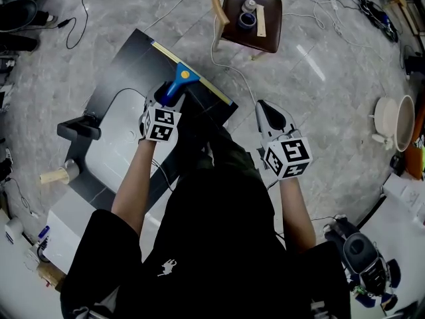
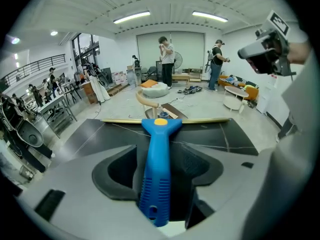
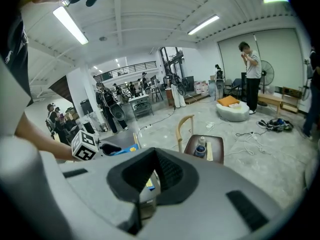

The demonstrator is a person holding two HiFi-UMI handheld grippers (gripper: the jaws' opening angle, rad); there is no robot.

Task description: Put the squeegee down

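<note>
The blue squeegee (image 2: 156, 169) lies on the black desk (image 1: 126, 65), its handle between the left gripper's (image 1: 169, 100) fingers (image 2: 75, 189) and its blade beyond their tips. Those fingers are spread wide with gaps on both sides of the handle, so it looks released, the desk bearing its weight. The right gripper (image 1: 269, 115), off to the side, has its fingers drawn together on nothing, likely staying clear.
</note>
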